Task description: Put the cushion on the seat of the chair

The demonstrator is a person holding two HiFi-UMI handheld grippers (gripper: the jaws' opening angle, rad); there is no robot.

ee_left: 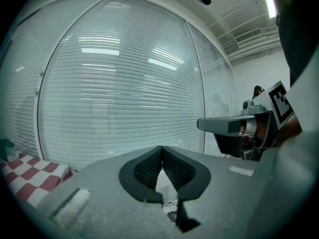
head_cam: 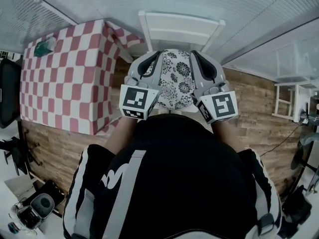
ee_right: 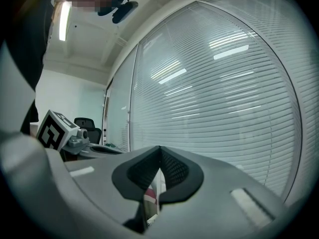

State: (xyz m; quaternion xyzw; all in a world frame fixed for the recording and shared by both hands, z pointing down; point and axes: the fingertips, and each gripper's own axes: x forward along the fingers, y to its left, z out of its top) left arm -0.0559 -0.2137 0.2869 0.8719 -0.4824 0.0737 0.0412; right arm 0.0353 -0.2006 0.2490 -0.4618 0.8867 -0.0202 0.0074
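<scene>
A round cushion [head_cam: 177, 78] with a black-and-white flower print lies on the seat of a white wooden chair [head_cam: 182, 31], right in front of me. Both grippers hover side by side over it and point toward the chair's back. My left gripper [head_cam: 158, 55] is over the cushion's left edge and my right gripper [head_cam: 193, 55] over its right edge. In the left gripper view the left gripper [ee_left: 161, 151] has its jaws meeting with nothing between them. The right gripper [ee_right: 159, 152] looks the same in its own view. A sliver of cushion [ee_left: 171, 212] shows below the left jaws.
A table with a red-and-white checked cloth [head_cam: 65, 73] stands left of the chair, with a small green thing [head_cam: 45, 46] on it. Slatted blinds [ee_left: 124, 98] cover the window behind. A white stool [head_cam: 286, 101] stands at the right. The floor is wood plank.
</scene>
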